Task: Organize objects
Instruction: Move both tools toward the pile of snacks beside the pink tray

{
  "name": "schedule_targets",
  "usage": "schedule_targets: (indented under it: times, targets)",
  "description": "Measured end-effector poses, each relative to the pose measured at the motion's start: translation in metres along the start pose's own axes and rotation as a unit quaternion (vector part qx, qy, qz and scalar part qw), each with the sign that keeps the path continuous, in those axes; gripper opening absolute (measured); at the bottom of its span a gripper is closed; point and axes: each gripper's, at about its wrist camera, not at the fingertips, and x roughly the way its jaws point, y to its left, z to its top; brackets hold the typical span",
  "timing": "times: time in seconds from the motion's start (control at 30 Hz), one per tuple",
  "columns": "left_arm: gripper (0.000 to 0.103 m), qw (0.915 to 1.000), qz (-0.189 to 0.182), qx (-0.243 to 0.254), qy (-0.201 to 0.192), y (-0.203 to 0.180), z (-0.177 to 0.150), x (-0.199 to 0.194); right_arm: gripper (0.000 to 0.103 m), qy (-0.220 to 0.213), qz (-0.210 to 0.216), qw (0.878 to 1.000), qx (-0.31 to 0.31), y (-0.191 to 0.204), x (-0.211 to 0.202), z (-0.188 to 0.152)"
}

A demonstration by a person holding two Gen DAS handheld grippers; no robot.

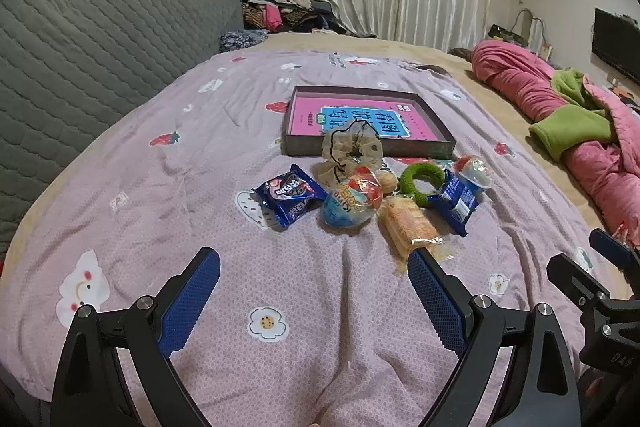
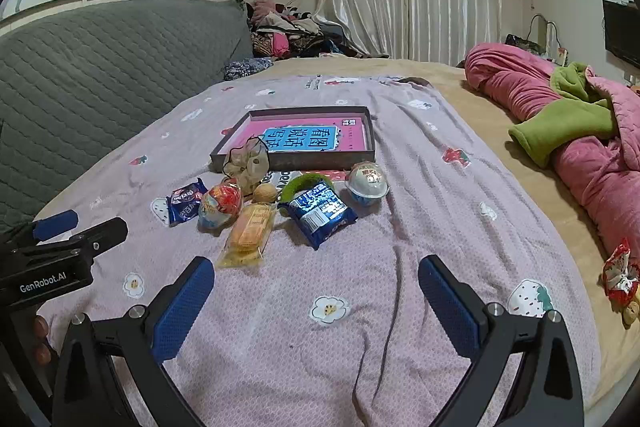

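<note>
A shallow dark tray (image 1: pixel 362 149) lies flat on the bed's pink patterned sheet (image 1: pixel 160 187), and one pink booklet with a blue title panel (image 1: pixel 360 117) lies inside it. Just in front of the tray's near wall sits a loose cluster of small things: two dark blue biscuit packets, one at the left (image 1: pixel 289 194) and one at the right (image 1: pixel 456 201); two egg-shaped sweets in printed wrap, a blue and red one (image 1: pixel 352 202) in the middle and a paler one (image 1: pixel 474 169) at the right end; one beige frilled scrunchie (image 1: pixel 348 149) leaning against the tray's near wall; one fuzzy green ring (image 1: pixel 422 183); one clear-wrapped stack of yellow crackers (image 1: pixel 412 223) nearest the cameras; and one small round tan piece (image 1: pixel 387 180) tucked between the egg and the ring, too small to name. The things touch or overlap one another in the cluster. The left gripper (image 1: pixel 314 285) hangs over bare sheet short of the cluster, its blue-padded jaws spread wide with nothing between them, its right finger close beside the cracker pack's near end. The right gripper (image 2: pixel 316 291) likewise stands wide apart and empty over the sheet. A red-wrapped sweet (image 2: pixel 618 277) lies well apart at the right edge of the bed, near a heap of pink and green bedding (image 2: pixel 568 123). A grey quilted headboard (image 1: pixel 100 47) stands along the left.
</note>
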Motion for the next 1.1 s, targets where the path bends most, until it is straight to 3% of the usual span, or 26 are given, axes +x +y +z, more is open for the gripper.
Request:
schedule_targets:
  times: [0.5, 1.1]
  targets:
    - [0.095, 0.9999, -0.007, 0.0, -0.011, 0.006, 0.006, -0.007, 0.103, -0.016, 0.0, 1.0, 0.007, -0.003, -0.011, 0.003]
    - [0.095, 0.9992, -0.027, 0.002, -0.03, 0.012, 0.037, -0.02, 0.103, -0.062, -0.002, 0.998, -0.01, -0.007, -0.032, 0.036]
